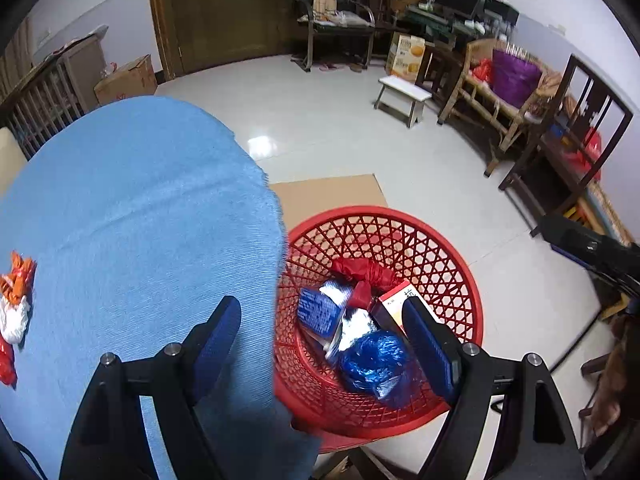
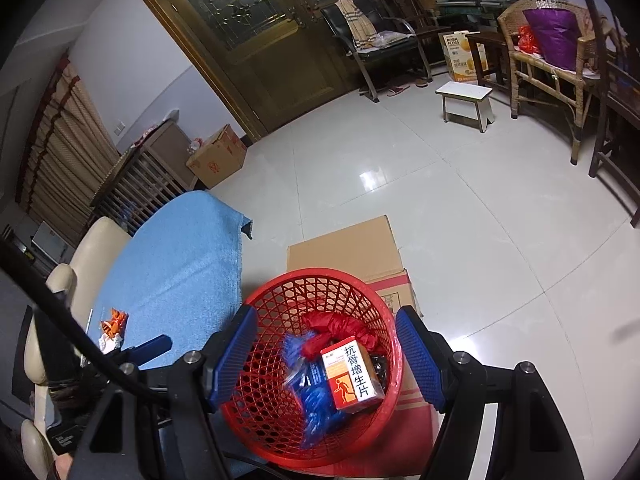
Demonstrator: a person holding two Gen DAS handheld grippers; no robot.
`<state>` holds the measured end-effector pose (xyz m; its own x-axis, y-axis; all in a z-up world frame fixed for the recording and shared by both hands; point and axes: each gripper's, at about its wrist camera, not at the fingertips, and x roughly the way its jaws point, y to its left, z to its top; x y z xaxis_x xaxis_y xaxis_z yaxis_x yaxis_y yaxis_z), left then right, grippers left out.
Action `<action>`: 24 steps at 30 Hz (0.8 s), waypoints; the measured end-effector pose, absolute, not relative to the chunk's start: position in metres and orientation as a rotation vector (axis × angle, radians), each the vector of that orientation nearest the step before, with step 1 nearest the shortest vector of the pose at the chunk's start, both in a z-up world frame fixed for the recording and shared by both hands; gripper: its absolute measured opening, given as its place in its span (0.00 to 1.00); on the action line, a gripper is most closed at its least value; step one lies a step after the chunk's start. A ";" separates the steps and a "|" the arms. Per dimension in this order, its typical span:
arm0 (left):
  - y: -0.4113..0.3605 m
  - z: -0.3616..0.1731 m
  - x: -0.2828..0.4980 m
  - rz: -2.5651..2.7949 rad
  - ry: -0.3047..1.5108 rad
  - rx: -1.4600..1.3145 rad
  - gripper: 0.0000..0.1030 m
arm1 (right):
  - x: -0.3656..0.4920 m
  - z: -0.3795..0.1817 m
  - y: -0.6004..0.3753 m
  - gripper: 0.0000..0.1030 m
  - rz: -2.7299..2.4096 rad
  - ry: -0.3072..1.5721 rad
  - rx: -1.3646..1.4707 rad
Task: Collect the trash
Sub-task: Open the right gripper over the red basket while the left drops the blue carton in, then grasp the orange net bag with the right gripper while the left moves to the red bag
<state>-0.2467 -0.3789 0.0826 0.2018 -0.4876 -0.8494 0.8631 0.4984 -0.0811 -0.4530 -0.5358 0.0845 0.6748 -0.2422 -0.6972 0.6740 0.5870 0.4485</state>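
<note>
Both hand-held grippers hover spread and empty, left [image 1: 324, 334] and right [image 2: 326, 354], over the red basket [image 2: 280, 432] beside the table [image 1: 132, 208]. Inside lie a box [image 2: 352, 378] and blue wrappers [image 1: 376, 360]. An orange wrapper [image 1: 16, 280] lies on the table.

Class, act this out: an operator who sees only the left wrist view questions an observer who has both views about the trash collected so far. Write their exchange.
Operator: What is on the carton in the red plastic mesh basket?
Observer: The orange-and-white cardboard carton shows black Chinese characters and a walking figure.
Operator: Is the right gripper holding anything?
Observer: No. The right gripper is open and empty above the basket.
</note>
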 end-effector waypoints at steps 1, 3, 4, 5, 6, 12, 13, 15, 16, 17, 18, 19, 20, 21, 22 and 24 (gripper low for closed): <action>-0.369 0.087 -0.243 -0.977 0.952 0.452 0.80 | -0.452 0.085 -0.535 0.73 -0.577 0.627 0.770; -0.352 0.093 -0.234 -0.950 0.942 0.422 0.80 | -0.448 0.085 -0.533 0.73 -0.569 0.626 0.776; -0.337 0.096 -0.228 -0.928 0.943 0.393 0.80 | -0.445 0.086 -0.530 0.73 -0.562 0.627 0.777; -0.329 0.098 -0.223 -0.916 0.945 0.377 0.80 | -0.442 0.086 -0.529 0.73 -0.554 0.628 0.776; -0.314 0.099 -0.217 -0.893 0.948 0.347 0.80 | -0.435 0.088 -0.524 0.73 -0.535 0.632 0.769; -0.248 0.095 -0.193 -0.747 0.954 0.255 0.80 | -0.387 0.094 -0.484 0.73 -0.406 0.687 0.704; -0.235 0.093 -0.189 -0.721 0.956 0.239 0.80 | -0.380 0.094 -0.478 0.73 -0.390 0.695 0.694; -0.210 0.089 -0.180 -0.668 0.958 0.214 0.80 | -0.361 0.096 -0.458 0.73 -0.341 0.722 0.660; -0.199 0.087 -0.176 -0.642 0.957 0.206 0.80 | -0.349 0.097 -0.446 0.73 -0.311 0.737 0.640; -0.191 0.085 -0.174 -0.623 0.956 0.200 0.80 | -0.341 0.098 -0.436 0.73 -0.287 0.750 0.625; -0.178 0.083 -0.169 -0.591 0.955 0.189 0.80 | -0.332 0.097 -0.426 0.73 -0.265 0.763 0.609; -0.169 0.081 -0.166 -0.569 0.956 0.180 0.80 | -0.323 0.097 -0.415 0.73 -0.245 0.777 0.594; -0.159 0.080 -0.161 -0.546 0.956 0.168 0.80 | -0.316 0.097 -0.408 0.73 -0.231 0.787 0.584; -0.149 0.078 -0.158 -0.526 0.957 0.152 0.80 | -0.307 0.097 -0.397 0.73 -0.207 0.802 0.569; -0.137 0.076 -0.153 -0.505 0.960 0.134 0.80 | -0.296 0.096 -0.384 0.73 -0.180 0.820 0.548; -0.116 0.072 -0.145 -0.464 0.967 0.105 0.80 | -0.279 0.095 -0.365 0.73 -0.147 0.843 0.515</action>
<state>-0.1447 -0.1159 0.0717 0.4787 -0.3333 -0.8123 0.4253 0.8974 -0.1177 -0.2794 -0.3654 0.0951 0.6631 0.0764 -0.7446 0.3231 0.8681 0.3768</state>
